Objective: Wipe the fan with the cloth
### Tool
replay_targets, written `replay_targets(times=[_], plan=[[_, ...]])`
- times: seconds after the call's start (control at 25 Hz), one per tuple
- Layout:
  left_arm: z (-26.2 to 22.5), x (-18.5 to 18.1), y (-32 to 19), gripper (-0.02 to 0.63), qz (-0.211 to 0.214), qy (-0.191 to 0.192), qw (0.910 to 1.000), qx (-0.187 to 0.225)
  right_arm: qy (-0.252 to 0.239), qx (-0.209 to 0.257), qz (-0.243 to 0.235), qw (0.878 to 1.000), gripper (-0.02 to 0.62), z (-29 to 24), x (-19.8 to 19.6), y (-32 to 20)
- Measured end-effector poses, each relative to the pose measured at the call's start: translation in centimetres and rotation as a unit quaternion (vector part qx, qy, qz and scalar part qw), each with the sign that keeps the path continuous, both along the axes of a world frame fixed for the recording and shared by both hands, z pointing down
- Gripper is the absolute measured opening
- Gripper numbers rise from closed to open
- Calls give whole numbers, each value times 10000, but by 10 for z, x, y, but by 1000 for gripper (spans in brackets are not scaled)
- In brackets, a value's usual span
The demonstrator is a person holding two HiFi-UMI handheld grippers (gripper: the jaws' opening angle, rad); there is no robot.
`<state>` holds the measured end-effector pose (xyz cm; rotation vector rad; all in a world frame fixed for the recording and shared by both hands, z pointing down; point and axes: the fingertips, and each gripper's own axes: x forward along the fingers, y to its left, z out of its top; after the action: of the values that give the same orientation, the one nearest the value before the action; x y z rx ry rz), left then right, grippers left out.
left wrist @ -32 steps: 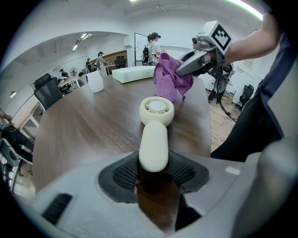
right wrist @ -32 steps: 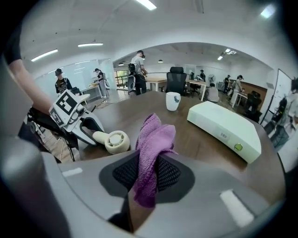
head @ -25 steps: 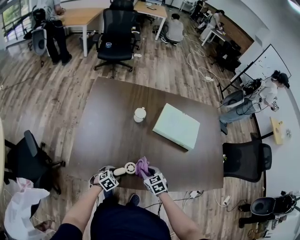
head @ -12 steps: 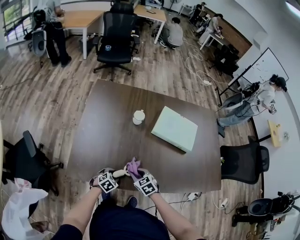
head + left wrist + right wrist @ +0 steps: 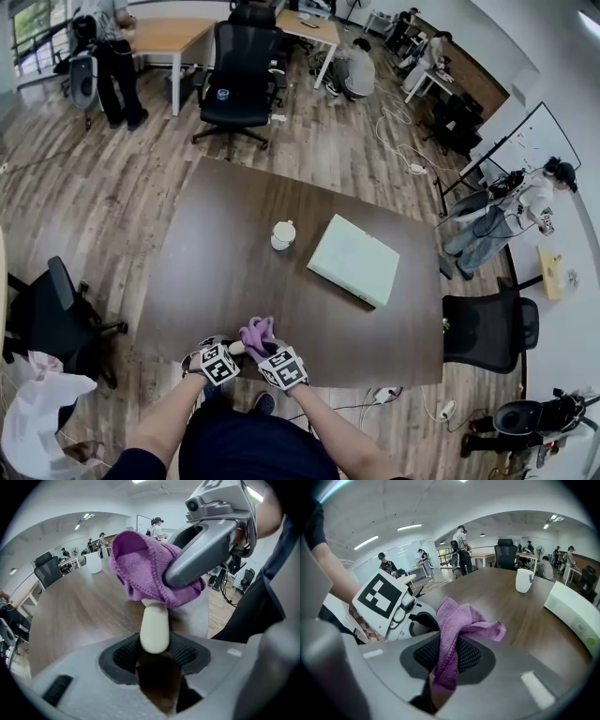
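Observation:
A small cream hand fan lies near the table's front edge. My left gripper (image 5: 228,351) is shut on its handle (image 5: 154,629), which shows between the black pads in the left gripper view. My right gripper (image 5: 262,347) is shut on a purple cloth (image 5: 255,332), and the cloth (image 5: 457,623) hangs from between its pads. In the left gripper view the cloth (image 5: 150,569) is draped over the fan's head and hides it, with the grey right gripper (image 5: 211,541) just behind. The two grippers sit side by side, close together.
On the dark brown table (image 5: 216,253) stand a white cup (image 5: 282,234) in the middle and a pale green box (image 5: 353,260) to its right. Black office chairs (image 5: 492,328) stand round the table. Several people work at desks in the background.
My right gripper has moved left with the purple cloth, from beside the fan's round head to over it. The head, visible before, is now covered. The left gripper has stayed still.

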<state>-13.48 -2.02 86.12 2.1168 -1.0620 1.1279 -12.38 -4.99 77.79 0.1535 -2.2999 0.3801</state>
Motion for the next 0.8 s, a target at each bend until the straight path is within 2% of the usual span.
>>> replay_targets(times=[0.36,0.48,0.6,0.8], plan=[[2,-1,1,202,-22,-9,10000,20,-227,-991,111,9948,83,7,-29,26],[2,-1,1,202,-13,9,10000,7,-232,-1110,100,9935,83,12,-35,31],[1,0,0,202,-15,8,10000,34,-186,-960,72,9952,83,13,-34,28],[-1,0,1,202,12,45,10000,6,63,-95,128,9999,83,10,-23,7]])
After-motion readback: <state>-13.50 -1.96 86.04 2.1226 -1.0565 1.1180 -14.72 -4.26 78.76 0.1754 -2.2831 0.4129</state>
